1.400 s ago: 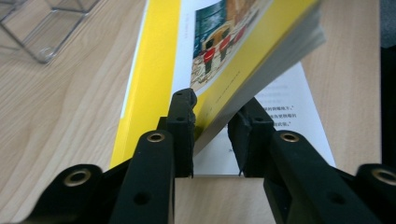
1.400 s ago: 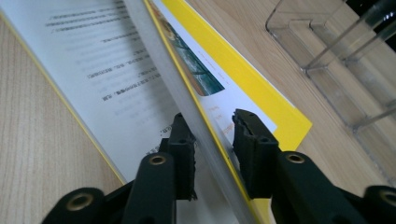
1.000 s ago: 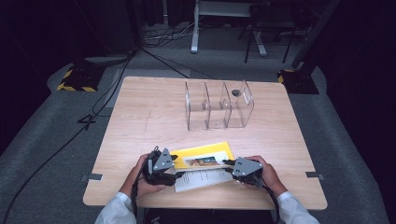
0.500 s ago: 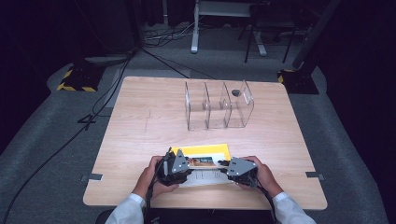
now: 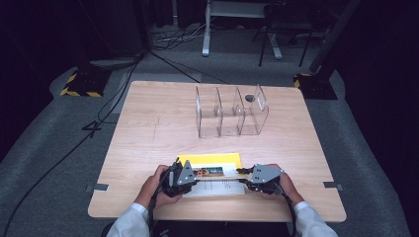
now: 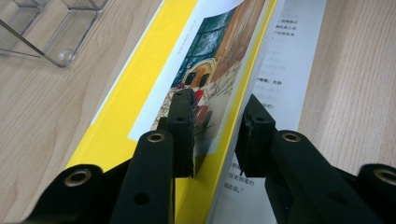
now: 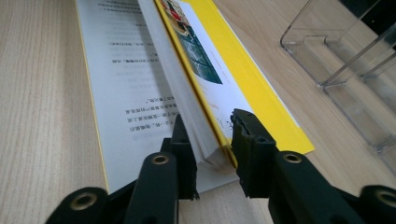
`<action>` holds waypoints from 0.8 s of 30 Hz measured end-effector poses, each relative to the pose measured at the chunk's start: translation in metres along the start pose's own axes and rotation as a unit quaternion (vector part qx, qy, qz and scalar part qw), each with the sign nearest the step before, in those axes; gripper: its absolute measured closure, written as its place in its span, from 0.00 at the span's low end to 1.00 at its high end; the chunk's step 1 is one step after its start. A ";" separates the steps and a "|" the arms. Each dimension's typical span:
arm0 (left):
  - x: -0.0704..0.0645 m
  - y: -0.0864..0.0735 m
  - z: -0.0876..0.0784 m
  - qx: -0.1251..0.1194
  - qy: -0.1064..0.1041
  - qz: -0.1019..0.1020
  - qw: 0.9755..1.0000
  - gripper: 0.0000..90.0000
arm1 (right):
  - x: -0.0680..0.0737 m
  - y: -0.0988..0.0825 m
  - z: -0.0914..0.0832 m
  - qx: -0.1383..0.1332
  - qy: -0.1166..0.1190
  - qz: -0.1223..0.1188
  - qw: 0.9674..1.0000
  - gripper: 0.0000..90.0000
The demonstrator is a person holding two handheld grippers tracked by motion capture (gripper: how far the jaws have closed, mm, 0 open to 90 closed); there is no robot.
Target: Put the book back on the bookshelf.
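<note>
Left gripper jaws spread, straddling the left end of the yellow book. The book lies at the near table edge, long axis left-right, partly open. Right gripper jaws straddle the page block at the right end, not clearly pinching. Clear rack far behind holds one small dark thing in its right slot.

**Yellow book half open on the table**

The book lies near the front edge of the wooden table, its yellow cover (with a colourful picture) and a block of pages lifted above a flat white page of printed text.
</note>
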State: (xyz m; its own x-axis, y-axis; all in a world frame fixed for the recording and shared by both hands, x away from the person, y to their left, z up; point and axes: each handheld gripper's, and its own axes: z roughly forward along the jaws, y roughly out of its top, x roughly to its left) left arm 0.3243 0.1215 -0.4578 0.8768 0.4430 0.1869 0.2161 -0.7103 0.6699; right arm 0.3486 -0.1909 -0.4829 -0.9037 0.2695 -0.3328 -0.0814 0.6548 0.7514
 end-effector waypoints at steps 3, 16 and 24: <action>0.002 0.002 -0.002 0.002 0.014 0.001 1.000 0.74 | 0.007 0.011 -0.001 0.025 -0.020 -0.040 0.999 0.86; -0.021 0.033 -0.005 -0.009 0.046 0.002 0.999 0.44 | 0.023 0.033 0.006 0.044 -0.020 -0.066 0.997 0.91; -0.027 0.039 0.017 0.012 0.023 -0.001 1.000 0.52 | 0.023 0.038 0.006 0.034 -0.011 -0.058 0.998 0.91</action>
State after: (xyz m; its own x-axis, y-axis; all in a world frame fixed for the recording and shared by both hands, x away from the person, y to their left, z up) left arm 0.3158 0.0724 -0.4485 0.8554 0.4694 0.2189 0.2293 -0.7222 0.6526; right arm 0.3275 -0.1554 -0.4657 -0.8801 0.2043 -0.4286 -0.1560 0.7281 0.6675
